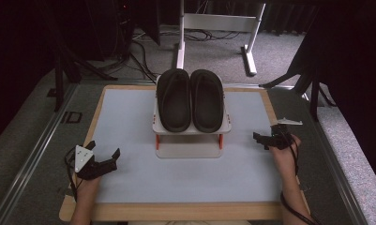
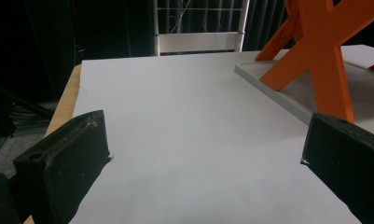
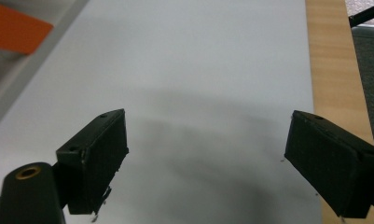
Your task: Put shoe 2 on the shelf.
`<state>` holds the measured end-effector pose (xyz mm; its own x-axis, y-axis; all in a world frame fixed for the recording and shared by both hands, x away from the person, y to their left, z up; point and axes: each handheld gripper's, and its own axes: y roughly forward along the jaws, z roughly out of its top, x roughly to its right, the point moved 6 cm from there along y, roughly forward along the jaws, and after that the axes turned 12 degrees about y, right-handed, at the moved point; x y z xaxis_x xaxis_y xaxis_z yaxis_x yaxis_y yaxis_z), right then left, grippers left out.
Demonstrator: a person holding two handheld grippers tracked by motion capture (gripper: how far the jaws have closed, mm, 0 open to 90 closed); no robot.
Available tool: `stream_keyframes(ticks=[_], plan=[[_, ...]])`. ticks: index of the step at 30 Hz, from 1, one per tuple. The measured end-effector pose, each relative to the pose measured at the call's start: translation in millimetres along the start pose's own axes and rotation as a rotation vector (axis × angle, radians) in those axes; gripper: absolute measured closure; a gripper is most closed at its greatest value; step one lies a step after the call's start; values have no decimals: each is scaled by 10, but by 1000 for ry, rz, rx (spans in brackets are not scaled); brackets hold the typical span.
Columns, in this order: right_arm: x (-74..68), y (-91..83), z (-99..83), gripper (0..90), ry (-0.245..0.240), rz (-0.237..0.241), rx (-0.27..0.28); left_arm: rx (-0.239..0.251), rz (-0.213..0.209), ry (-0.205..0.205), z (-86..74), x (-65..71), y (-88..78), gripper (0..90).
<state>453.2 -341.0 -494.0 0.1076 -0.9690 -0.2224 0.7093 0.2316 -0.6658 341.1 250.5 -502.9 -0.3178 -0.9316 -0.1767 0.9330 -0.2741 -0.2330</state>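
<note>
Looks like nothing's been started yet: the pair of black rubber slippers (image 1: 190, 99) is parked on the small white rack with orange legs (image 1: 189, 149), mid-table. The left gripper (image 1: 102, 157) and right gripper (image 1: 266, 138) are held wide open, empty, well apart from it.

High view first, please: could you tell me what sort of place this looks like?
Probably a lab set up for recording: a matted table ringed by dark curtains, tripod legs and floor cables, with black slippers staged on a small rack.
</note>
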Motion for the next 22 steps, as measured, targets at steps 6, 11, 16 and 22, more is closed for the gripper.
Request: stream_keyframes(ticks=[6, 11, 16, 22], plan=[[80, -32, -118, 122, 18, -11, 30, 2, 1, -2, 0, -2, -2, 2], [128, -50, -178, 122, 3, -30, 52, 3, 1, -1, 0, -2, -3, 2], [175, -28, -231, 123, 10, -39, 48, 2, 1, -3, -1, -3, -3, 2], [178, 17, -276, 129, -6, -37, 31, 2, 1, -4, -1, -3, -4, 2]])
